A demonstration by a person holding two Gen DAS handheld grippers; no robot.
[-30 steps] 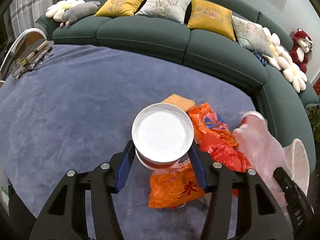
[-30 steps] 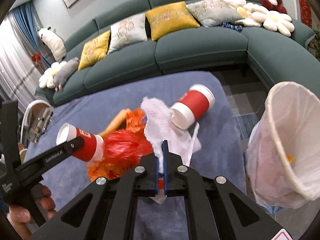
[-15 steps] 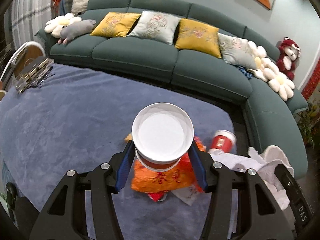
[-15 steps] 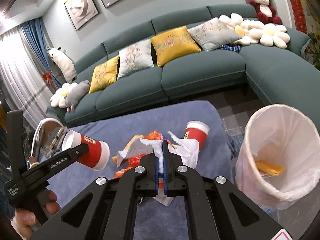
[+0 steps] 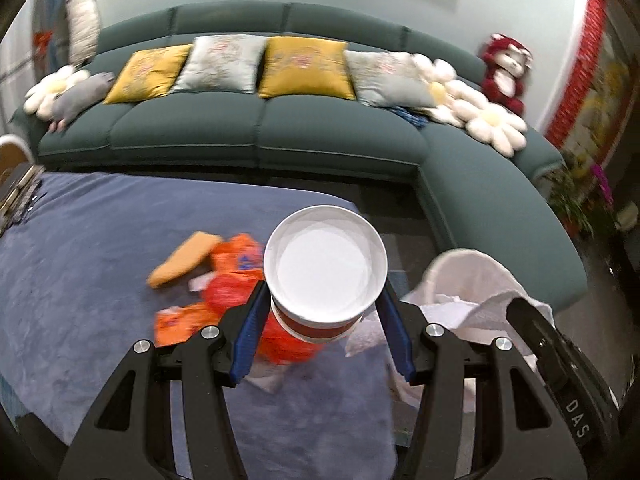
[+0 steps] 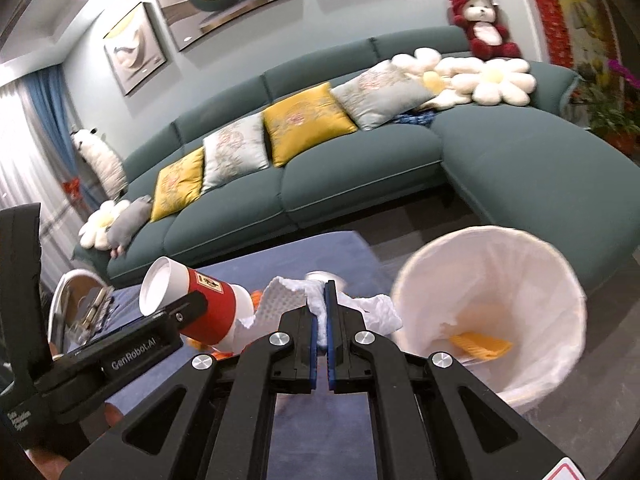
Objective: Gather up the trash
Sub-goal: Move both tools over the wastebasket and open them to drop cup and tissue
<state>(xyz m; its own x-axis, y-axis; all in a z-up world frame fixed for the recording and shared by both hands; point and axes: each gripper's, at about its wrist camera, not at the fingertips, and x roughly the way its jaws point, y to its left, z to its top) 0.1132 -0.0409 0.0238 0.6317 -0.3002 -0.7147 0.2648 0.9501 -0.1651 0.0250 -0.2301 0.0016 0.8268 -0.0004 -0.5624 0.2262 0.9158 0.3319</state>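
Note:
My left gripper (image 5: 325,320) is shut on a red and white paper cup (image 5: 325,268), held above the blue carpet (image 5: 100,264); the cup also shows in the right wrist view (image 6: 192,304). My right gripper (image 6: 320,308) is shut on a crumpled white plastic wrapper (image 6: 288,300) that hangs to both sides. A white-lined trash bin (image 6: 492,312) stands on the floor just right of my right gripper, with a yellow piece inside; it shows in the left wrist view (image 5: 472,280) too. Orange and red wrappers (image 5: 224,292) and a tan biscuit-like piece (image 5: 184,258) lie on the carpet.
A dark green corner sofa (image 5: 280,132) with yellow and grey cushions runs along the back and right. Flower pillows (image 6: 480,76) and a red plush bear (image 6: 480,32) sit on it. A round metal stand (image 6: 80,304) with tools is at the left.
Both grippers have risen and swung right toward the bin with the cup and the wrapper. The second cup on the carpet is out of sight now.

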